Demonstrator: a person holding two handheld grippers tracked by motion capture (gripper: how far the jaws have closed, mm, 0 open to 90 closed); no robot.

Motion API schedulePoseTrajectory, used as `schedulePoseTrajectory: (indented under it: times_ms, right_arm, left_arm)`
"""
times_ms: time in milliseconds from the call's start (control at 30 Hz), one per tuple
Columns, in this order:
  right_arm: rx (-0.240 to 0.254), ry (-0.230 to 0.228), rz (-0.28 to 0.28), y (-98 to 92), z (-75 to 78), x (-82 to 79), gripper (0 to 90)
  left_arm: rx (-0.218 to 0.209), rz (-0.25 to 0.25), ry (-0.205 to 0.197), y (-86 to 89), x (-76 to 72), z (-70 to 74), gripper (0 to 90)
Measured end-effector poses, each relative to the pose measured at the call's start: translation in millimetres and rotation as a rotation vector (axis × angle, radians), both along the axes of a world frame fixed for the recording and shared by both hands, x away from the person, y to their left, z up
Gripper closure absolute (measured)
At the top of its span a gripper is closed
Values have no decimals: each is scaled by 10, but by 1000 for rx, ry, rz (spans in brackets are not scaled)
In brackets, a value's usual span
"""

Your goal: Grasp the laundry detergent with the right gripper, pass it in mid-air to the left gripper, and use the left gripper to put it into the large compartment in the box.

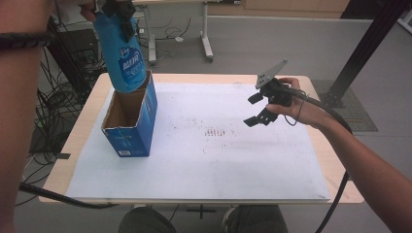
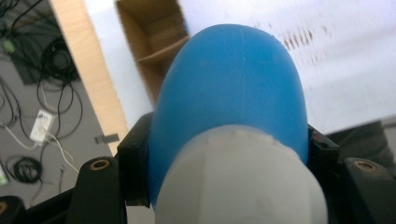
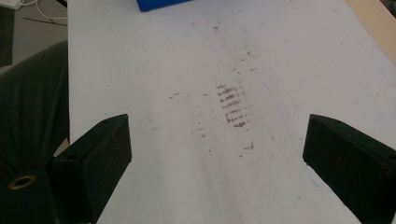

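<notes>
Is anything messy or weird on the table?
Yes: brown smudgy streaks mark the middle of the white mat. The open blue box stands upright, the blue bottle hangs bottom-down above it, nothing spilled.

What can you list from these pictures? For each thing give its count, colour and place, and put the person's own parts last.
Bottle: one, blue with a white cap end, held above the open box at the table's left.
Box: one, blue outside and brown inside, open on top, standing on the white sheet.
White sheet: one, covering most of the table, brown smudges at its middle.
Table: one, light wood edges.
Cables: several, dark, on the floor to the left.
Left gripper: one, black, shut on the bottle.
Right gripper: one, black, open over the sheet.
</notes>
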State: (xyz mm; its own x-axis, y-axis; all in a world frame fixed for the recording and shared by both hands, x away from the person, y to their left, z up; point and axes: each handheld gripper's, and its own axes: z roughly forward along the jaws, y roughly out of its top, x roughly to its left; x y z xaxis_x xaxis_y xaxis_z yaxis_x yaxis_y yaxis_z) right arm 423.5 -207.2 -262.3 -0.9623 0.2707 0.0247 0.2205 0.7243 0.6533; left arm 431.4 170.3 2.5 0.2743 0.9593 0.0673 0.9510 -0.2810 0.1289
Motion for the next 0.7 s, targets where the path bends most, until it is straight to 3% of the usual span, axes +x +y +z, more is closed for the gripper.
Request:
schedulePoseTrajectory:
  times_ms: [367, 500, 700]
  right_arm:
    - [-32, 1, -11, -110, 38, 3, 81]
    - [-40, -7, -11, -139, 61, 11, 80]
    - [-37, -8, -6, -143, 45, 12, 81]
  left_arm:
    - [-17, 274, -52, 325, 57, 89, 369]
    - [-15, 344, -54, 402, 77, 22, 369]
    - [-28, 389, -46, 462, 113, -87, 369]
